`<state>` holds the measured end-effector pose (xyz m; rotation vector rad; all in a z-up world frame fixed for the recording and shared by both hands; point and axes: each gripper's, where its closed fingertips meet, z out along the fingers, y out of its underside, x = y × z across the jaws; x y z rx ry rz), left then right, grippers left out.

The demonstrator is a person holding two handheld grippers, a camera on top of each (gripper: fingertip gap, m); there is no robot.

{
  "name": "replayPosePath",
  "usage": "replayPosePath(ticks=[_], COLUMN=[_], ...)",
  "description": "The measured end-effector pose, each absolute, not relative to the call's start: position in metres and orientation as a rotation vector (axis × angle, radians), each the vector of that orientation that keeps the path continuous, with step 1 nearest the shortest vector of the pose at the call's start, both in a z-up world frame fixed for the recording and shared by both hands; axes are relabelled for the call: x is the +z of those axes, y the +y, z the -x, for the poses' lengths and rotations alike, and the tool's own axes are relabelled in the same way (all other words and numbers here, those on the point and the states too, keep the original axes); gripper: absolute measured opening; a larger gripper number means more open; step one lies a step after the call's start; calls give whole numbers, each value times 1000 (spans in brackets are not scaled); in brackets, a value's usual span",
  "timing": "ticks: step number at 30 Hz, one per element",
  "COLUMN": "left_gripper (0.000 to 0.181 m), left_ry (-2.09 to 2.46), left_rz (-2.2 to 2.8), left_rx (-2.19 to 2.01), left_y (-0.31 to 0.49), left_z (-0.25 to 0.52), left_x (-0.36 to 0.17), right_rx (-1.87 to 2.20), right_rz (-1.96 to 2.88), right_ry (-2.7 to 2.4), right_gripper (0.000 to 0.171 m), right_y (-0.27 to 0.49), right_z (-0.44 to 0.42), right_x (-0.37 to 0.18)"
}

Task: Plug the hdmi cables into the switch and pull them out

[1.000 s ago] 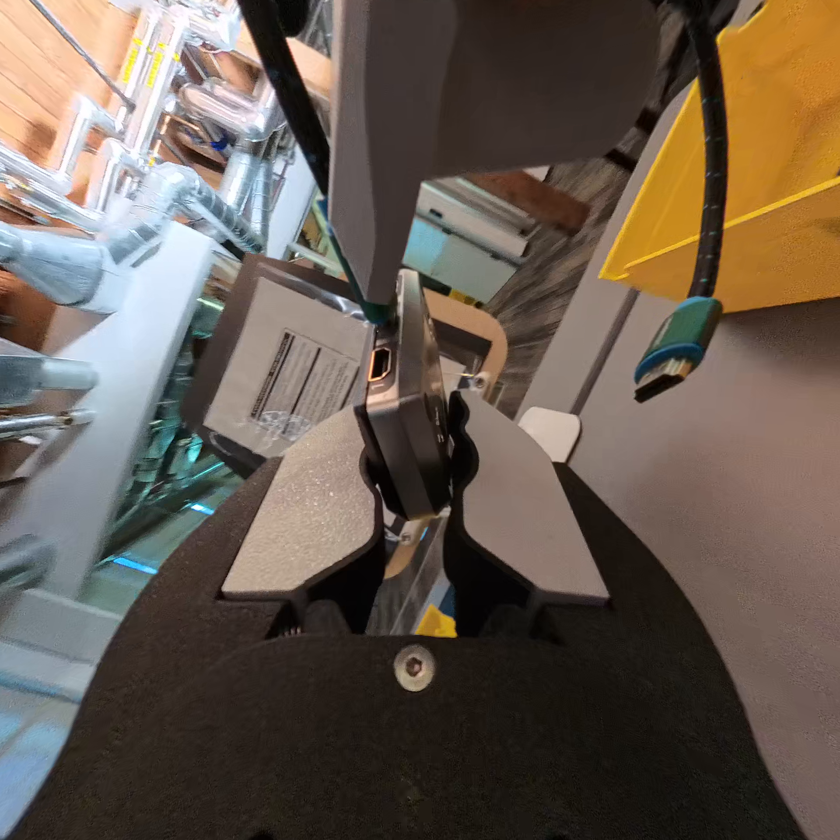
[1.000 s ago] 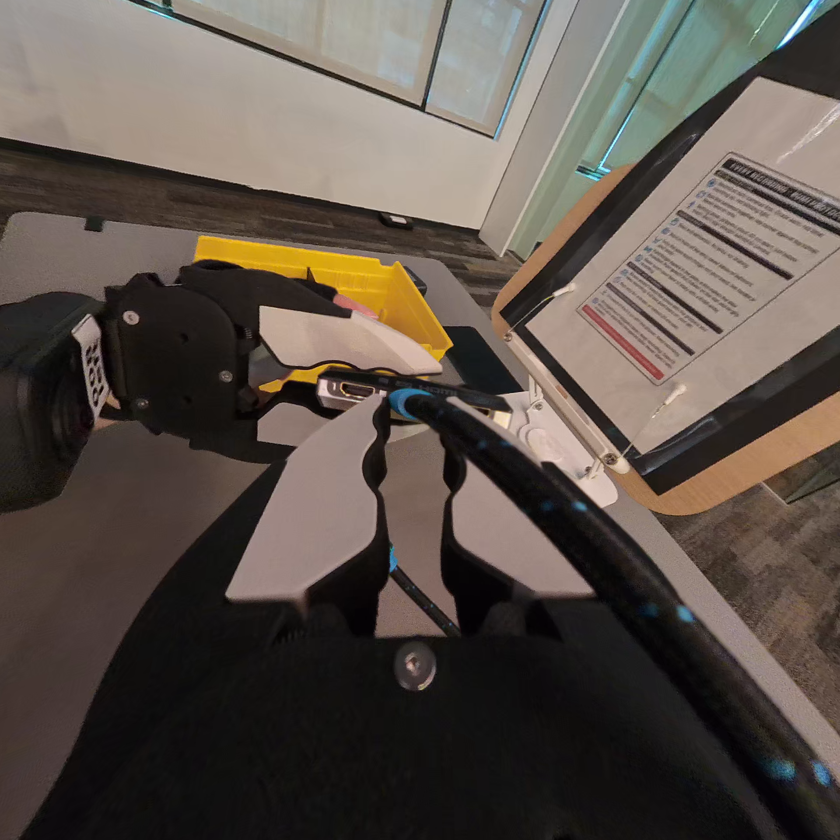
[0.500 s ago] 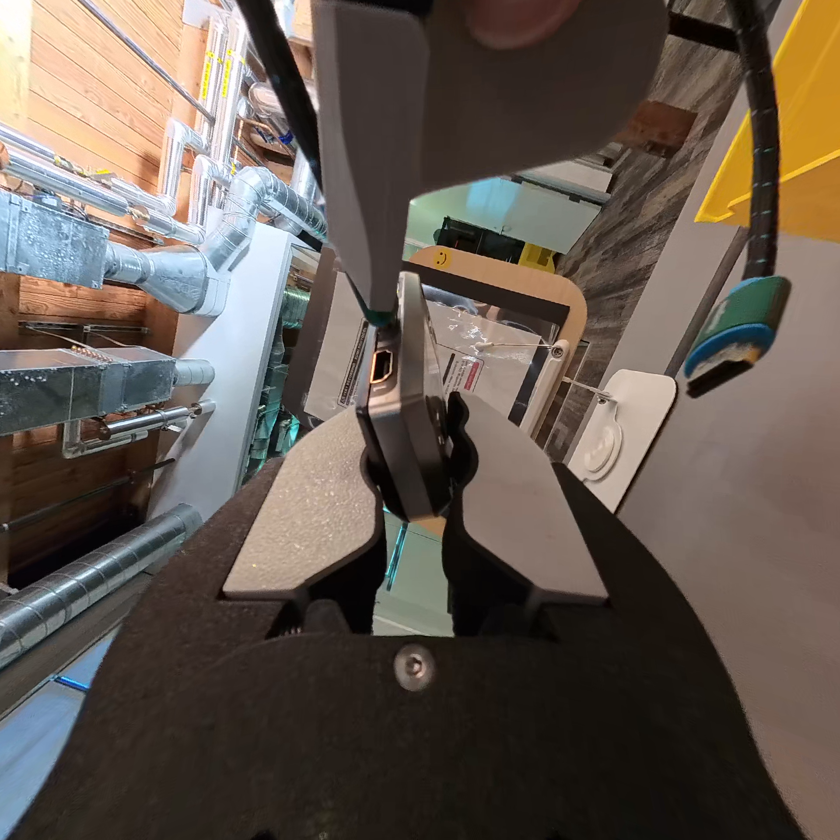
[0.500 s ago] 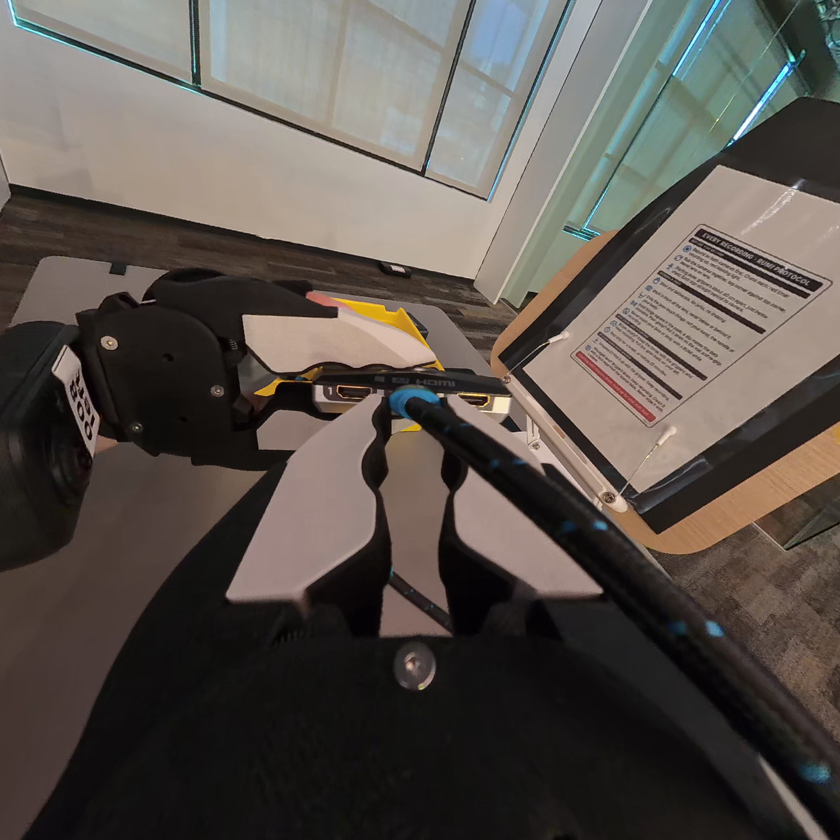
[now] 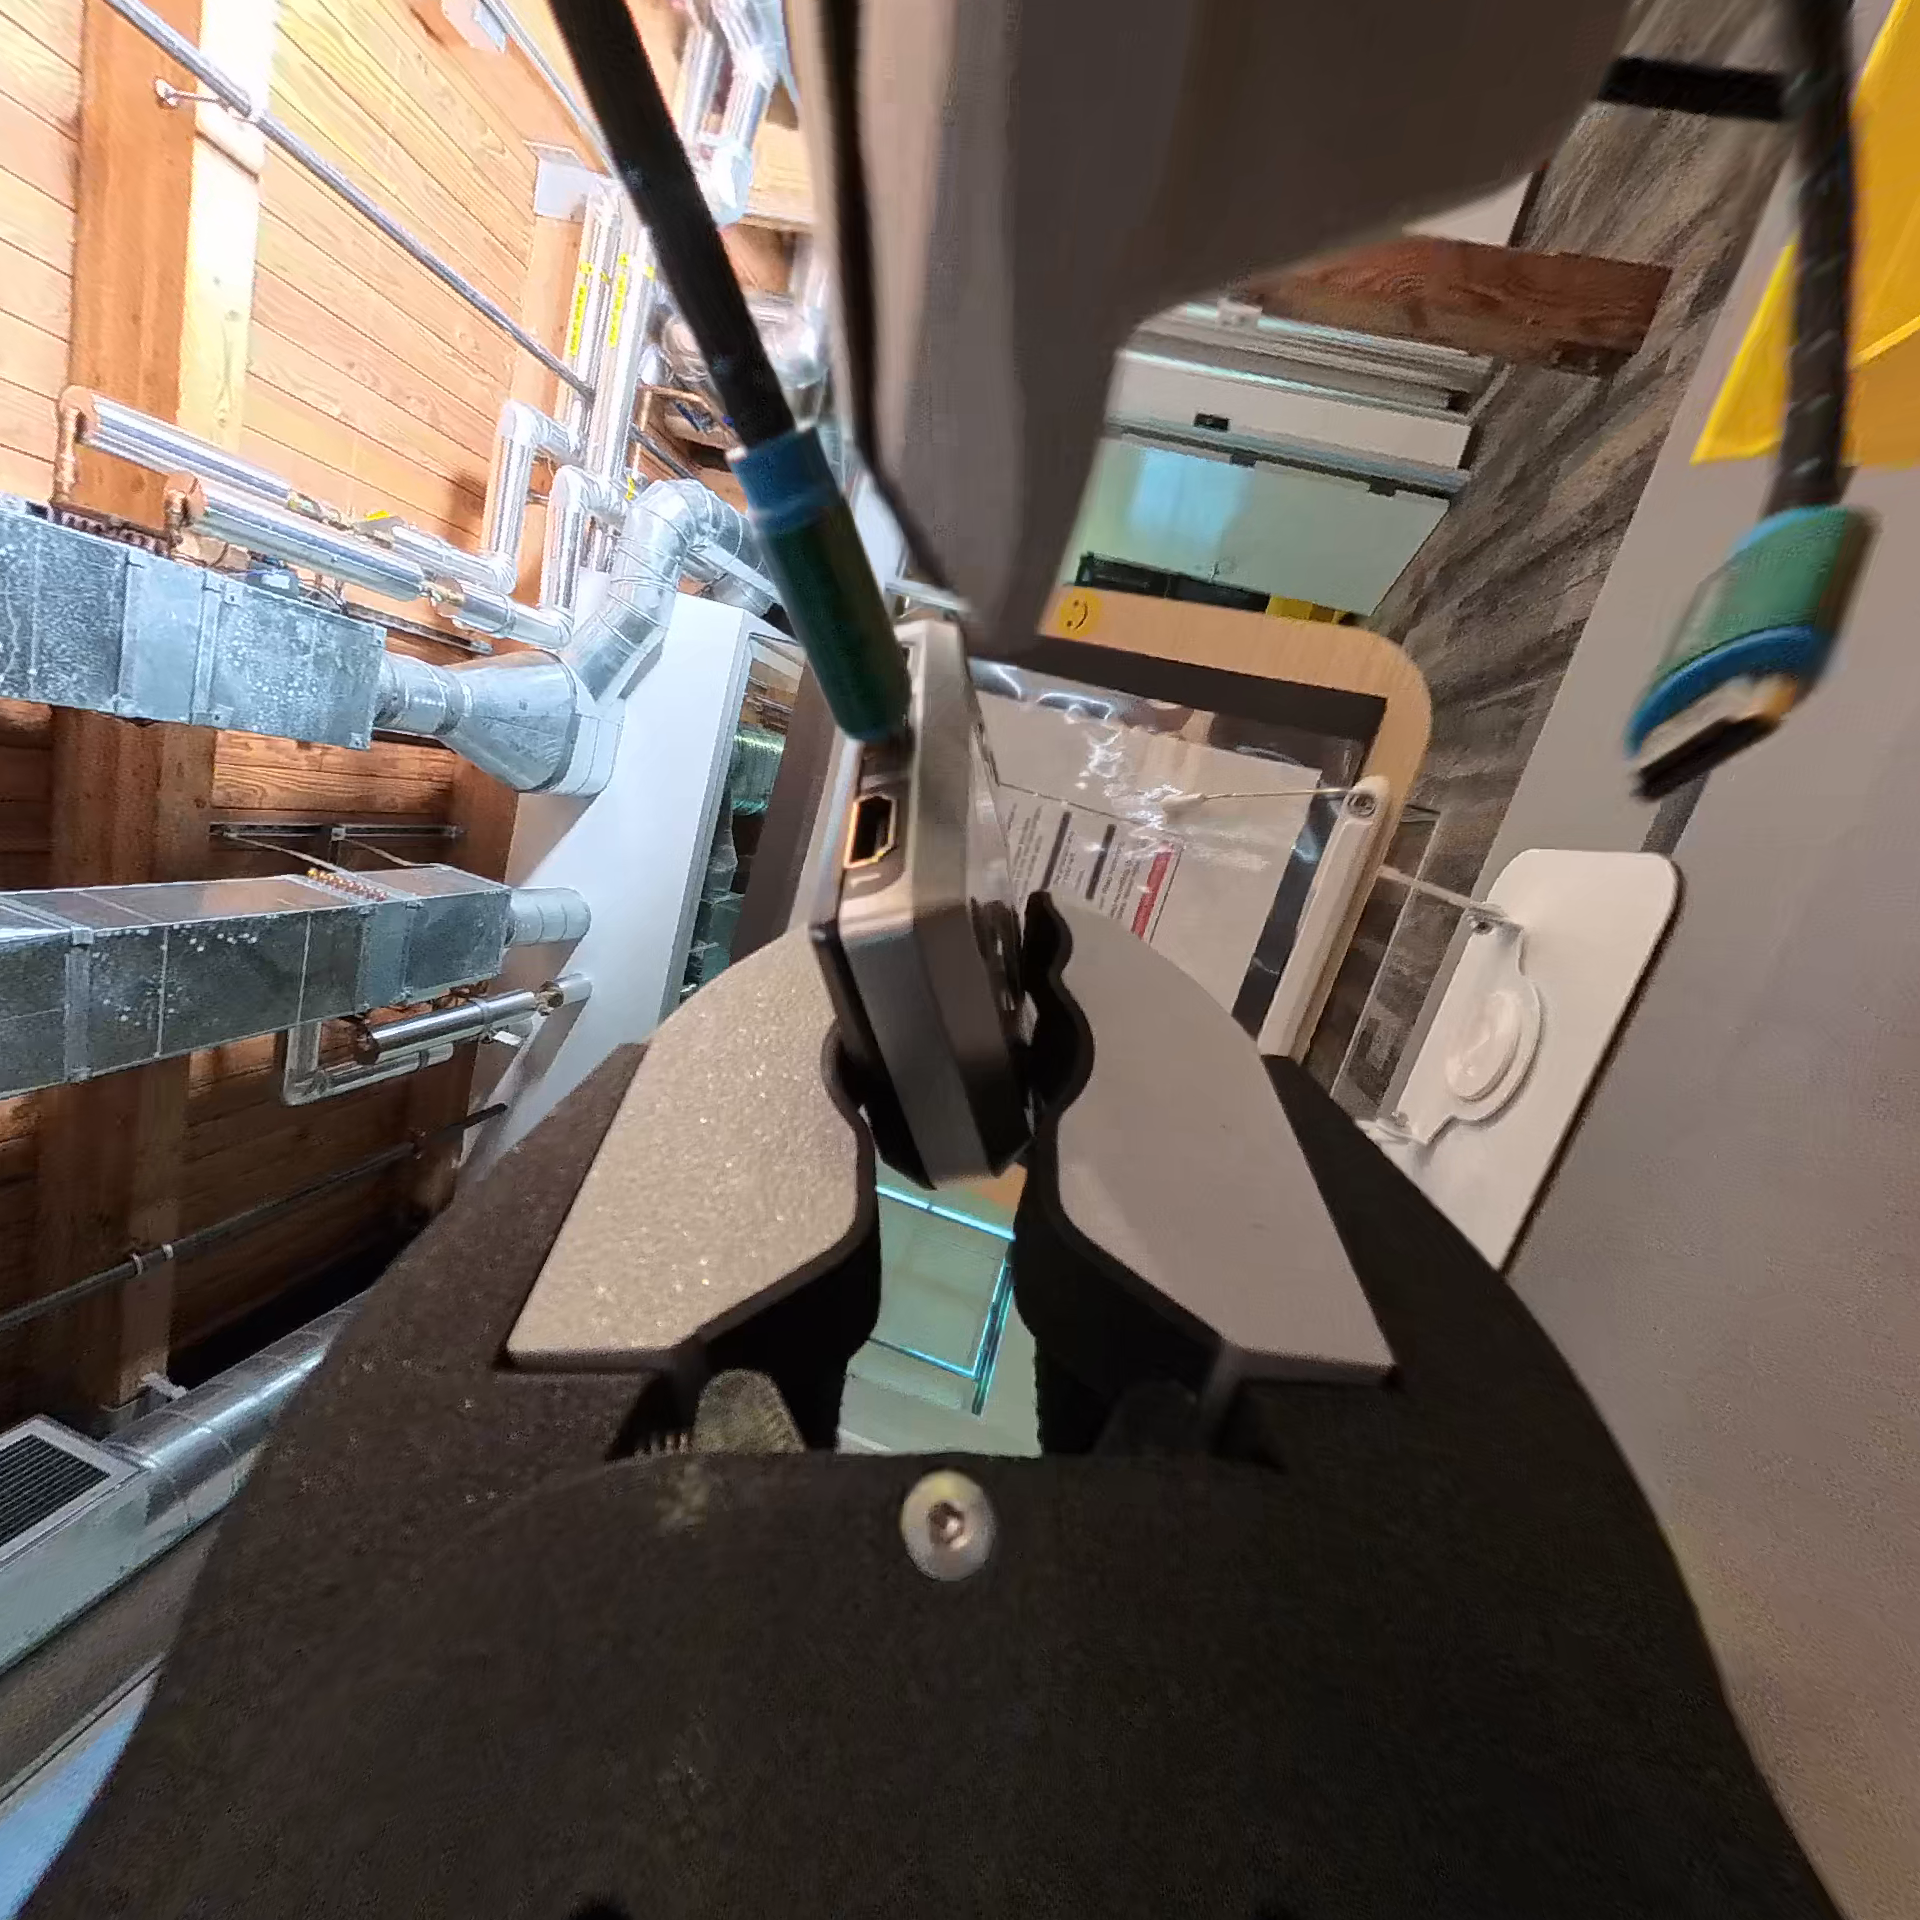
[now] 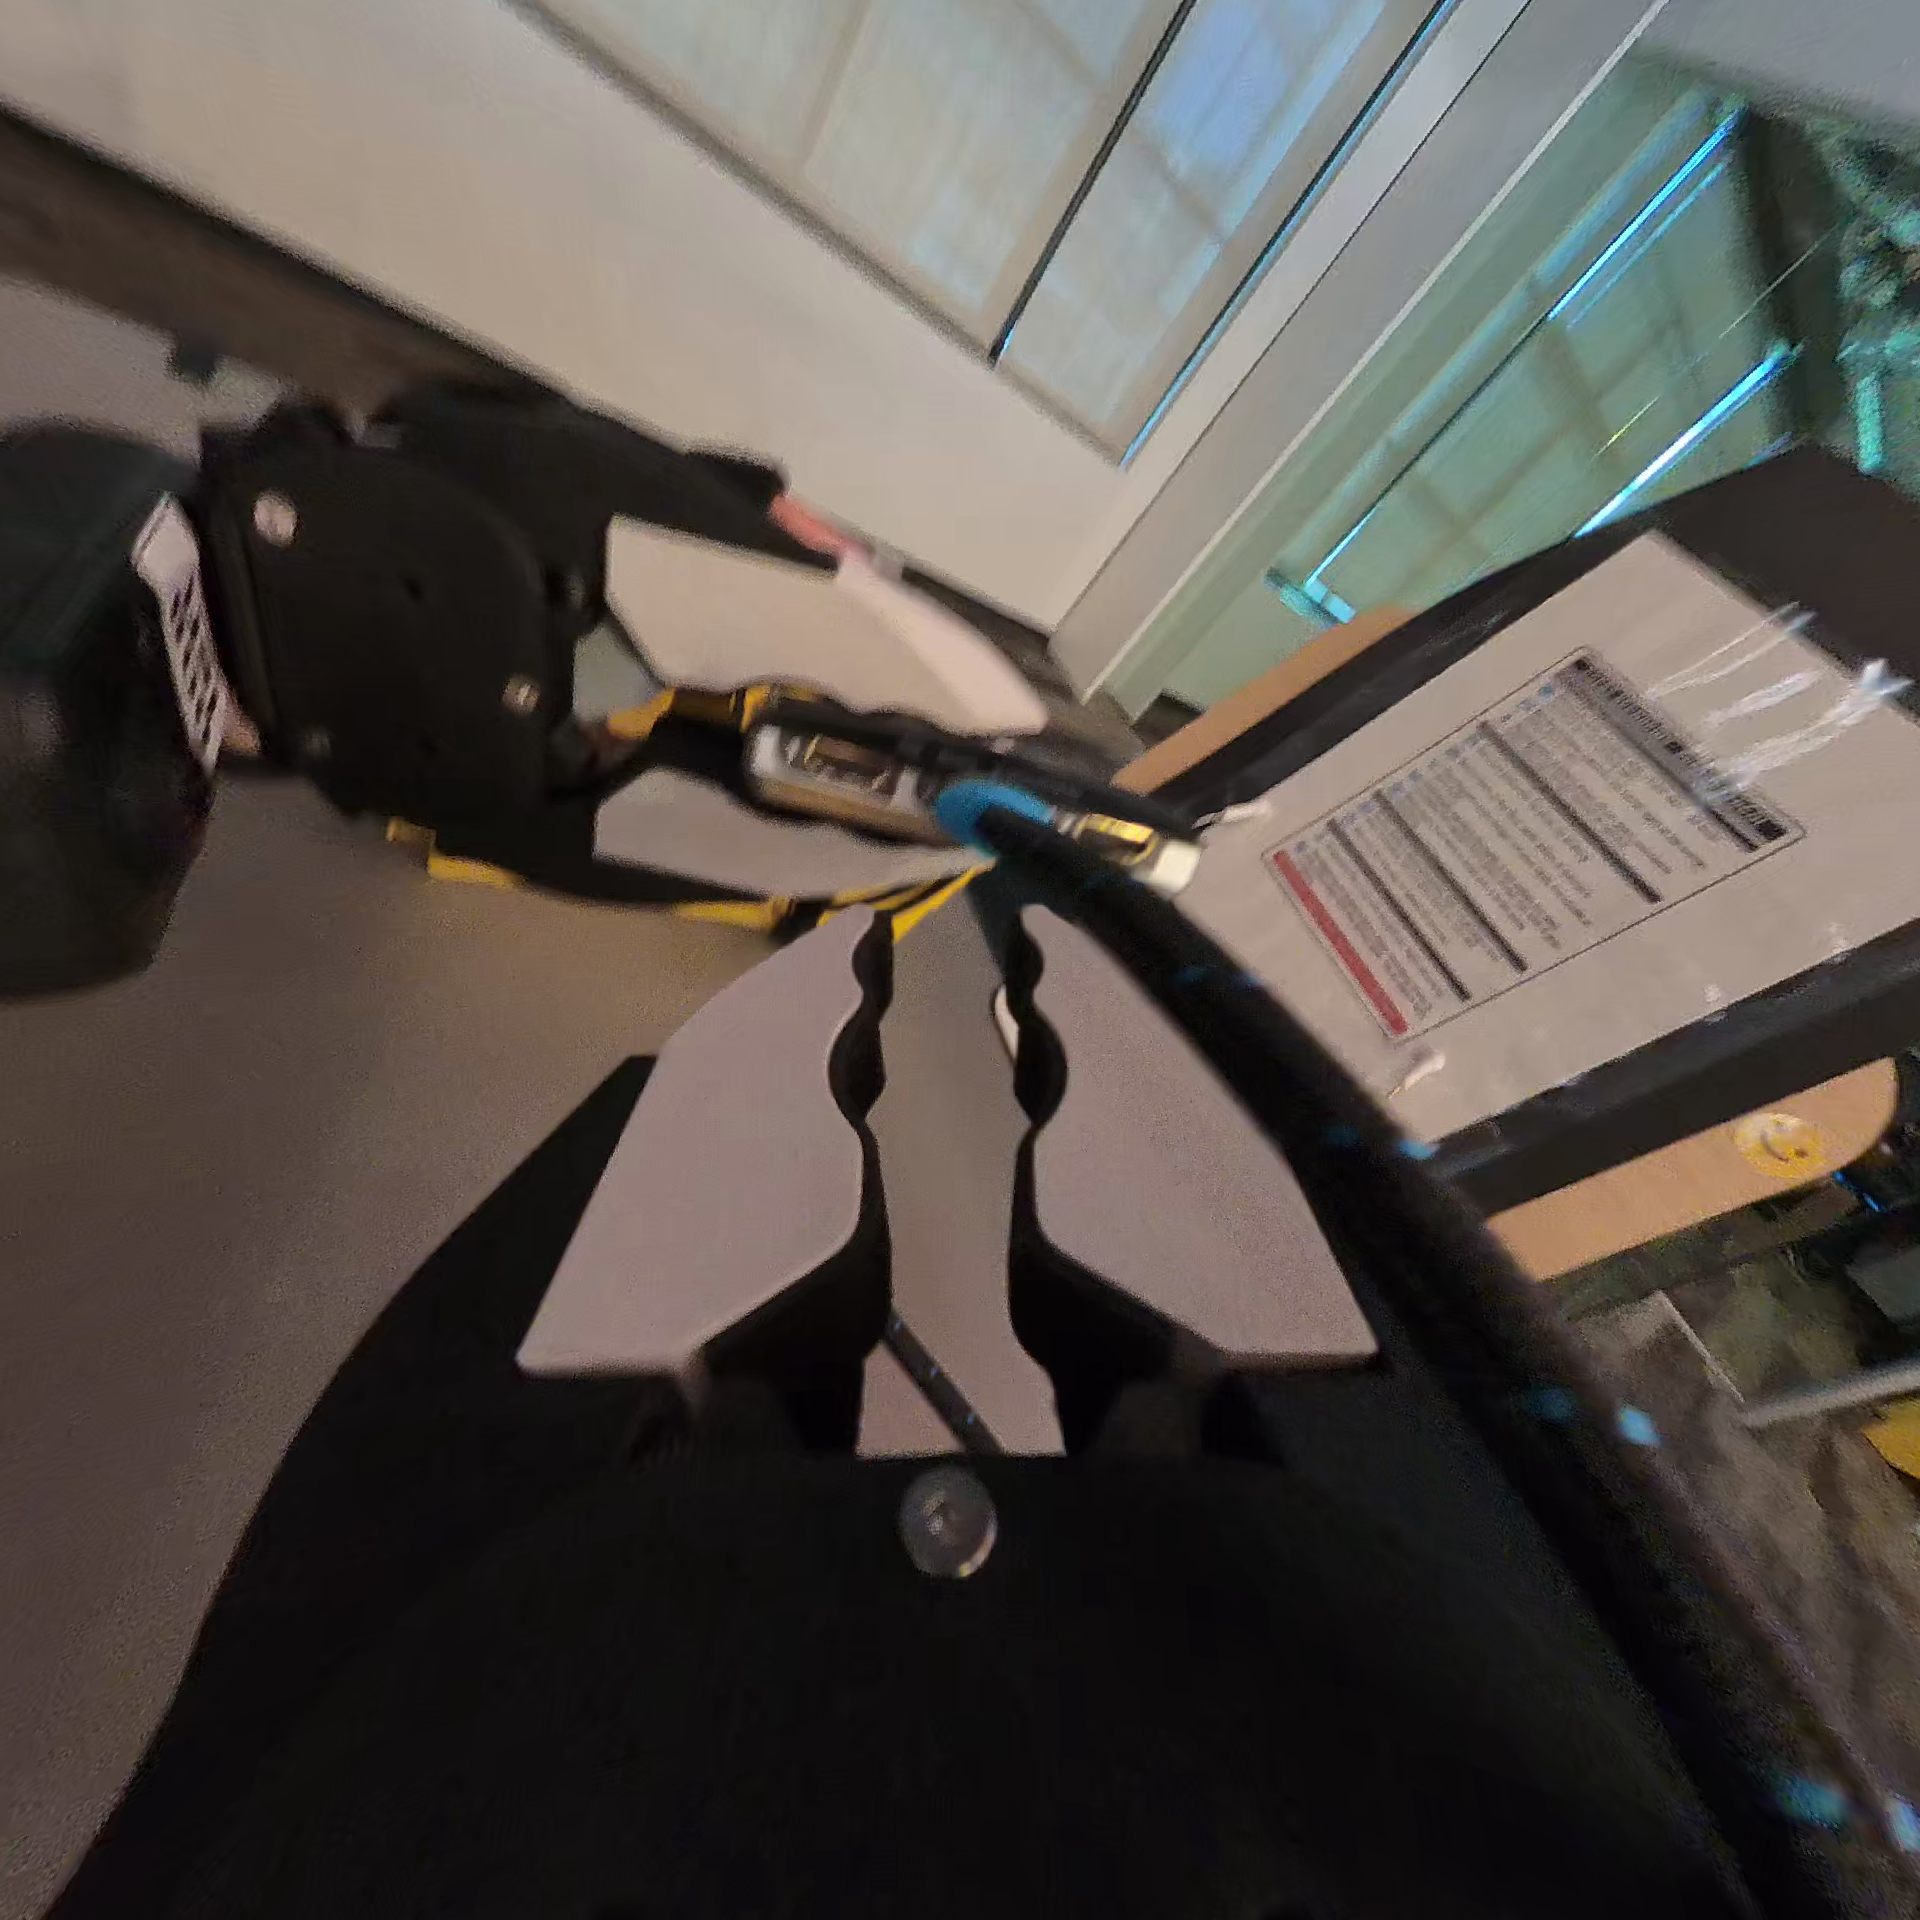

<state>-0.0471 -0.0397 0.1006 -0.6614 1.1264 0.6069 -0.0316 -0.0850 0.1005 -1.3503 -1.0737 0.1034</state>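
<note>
The left tool (image 5: 951, 1049) is clamped on the dark switch (image 5: 914, 935), which stands edge-up between its two grey fingers (image 5: 717, 1164) and well above the grey surface (image 5: 1766, 1039); one HDMI cable (image 5: 821, 603), black with a green and blue plug, is seated in the switch's upper port, while the port (image 5: 871, 831) just below it stands open; a second HDMI plug (image 5: 1756, 644), green and blue with a bare metal tip, hangs free on its braided cable to the right, apart from the switch; the right tool (image 6: 945, 966) has its fingers (image 6: 727, 1174) parted with a clear gap and grips nothing; in the motion-blurred right wrist view the plugged cable (image 6: 1299, 1101) runs past its right finger to a blue collar at the switch (image 6: 862, 769); a yellow bin (image 6: 727, 914) shows behind the left tool (image 6: 831, 644); a framed printed sheet (image 6: 1538, 831) stands just past the surface.
</note>
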Motion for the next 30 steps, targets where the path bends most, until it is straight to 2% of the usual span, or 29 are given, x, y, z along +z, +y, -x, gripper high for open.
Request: replayPosePath(ticks=[1, 5, 8, 11, 15, 22, 30], left_gripper=[26, 27, 27, 26, 26, 26, 27], left_ry=[1122, 1123, 1154, 1186, 1205, 1230, 1229], left_rz=[665, 616, 599, 583, 504, 350, 248], left_rx=[612, 718, 756, 741, 761, 743, 702], left_y=[-37, -28, -28, -36, -51, -72, -85], left_z=[50, 63, 60, 47, 32, 19, 20], left_x=[102, 105, 98, 93, 91, 87, 88], right_rx=[87, 57, 272, 463, 284, -12, -53], right_rz=[1409, 1547, 1461, 1326, 1202, 1314, 1242], right_ry=[-1131, -1322, -1215, -957, -744, -877, -949], right_gripper=[21, 20, 12, 7, 7, 8, 26], right_y=[-88, -120, -155, -176, -168, -152, -114], right_z=[34, 40, 41, 5, -60, -72, -86], right_x=[90, 72, 115, 172, 204, 174, 146])
